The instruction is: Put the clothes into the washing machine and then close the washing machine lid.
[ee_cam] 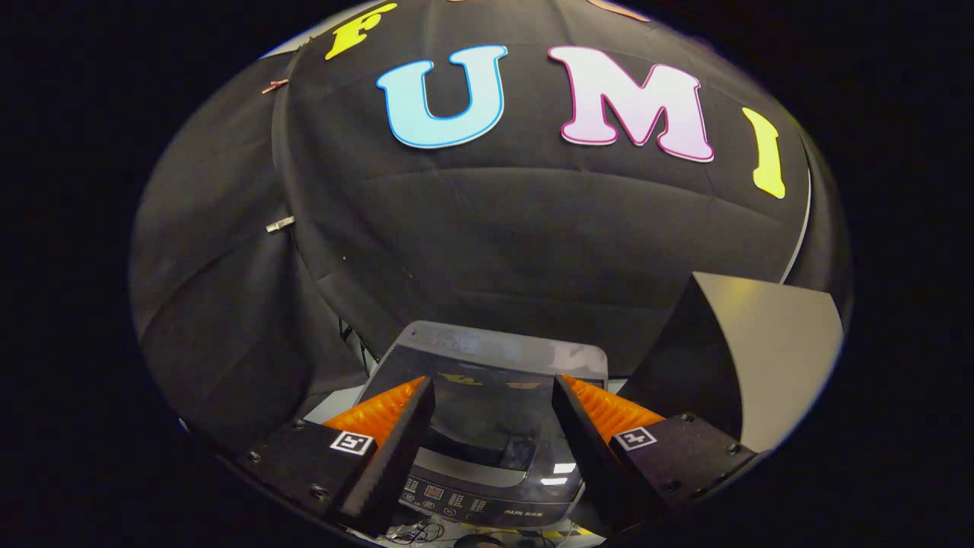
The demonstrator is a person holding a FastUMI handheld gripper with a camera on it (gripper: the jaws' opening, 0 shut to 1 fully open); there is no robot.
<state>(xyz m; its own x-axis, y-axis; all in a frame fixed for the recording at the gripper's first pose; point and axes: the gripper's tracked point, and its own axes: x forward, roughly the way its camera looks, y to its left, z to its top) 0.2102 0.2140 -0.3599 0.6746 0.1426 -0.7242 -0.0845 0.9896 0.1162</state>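
A top-loading washing machine (487,358) stands below and ahead of my gripper (493,392), seen between the two fingers. Its dark glass lid (487,411) lies flat and looks shut, mirroring the booth. A control panel (472,498) with buttons runs along its near edge. My gripper hangs above the machine with its fingers spread apart and nothing between them. No clothes are visible here.
A grey table (768,342) with a black side stands to the right of the machine. Black cloth walls close in behind and to the left. Some cables (415,533) lie on the floor by the machine's near side.
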